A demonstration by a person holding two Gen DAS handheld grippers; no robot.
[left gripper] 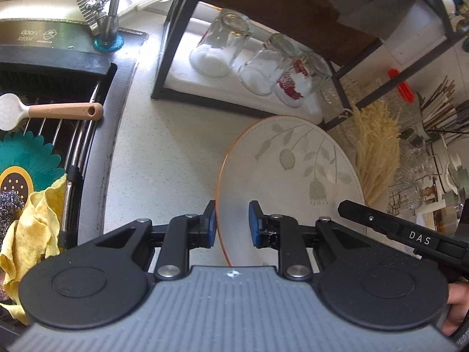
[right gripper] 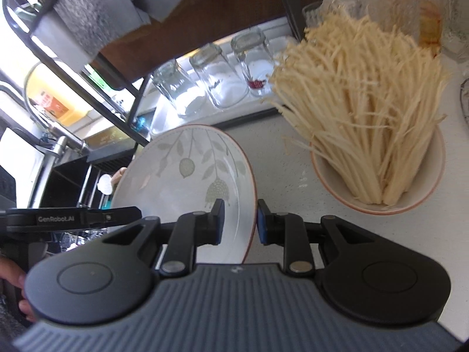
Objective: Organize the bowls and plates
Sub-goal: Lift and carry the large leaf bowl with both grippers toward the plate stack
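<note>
- Left wrist view: the left gripper straddles the near left rim of the plate, one blue pad just outside the orange edge, the other over the plate's face; the pads look spread a little wider than the rim, so whether they actually pinch it I cannot tell.
- The plate, cream with a leaf pattern, is tilted up over the pale counter, between both grippers.
- The right gripper pokes in at the plate's far right edge in this view.
- Left of the counter sits the dark sink, with a wooden-handled brush across its rack and a yellow cloth below.
- Behind the plate, three upturned glass jars stand on the white tray of a black rack.
- Right wrist view: the right gripper has its fingers either side of the plate's right rim, a narrow gap showing, so grip uncertain.
- Just right of it, apart from the plate, a bowl holds a pale bundle of enoki mushrooms.
</note>
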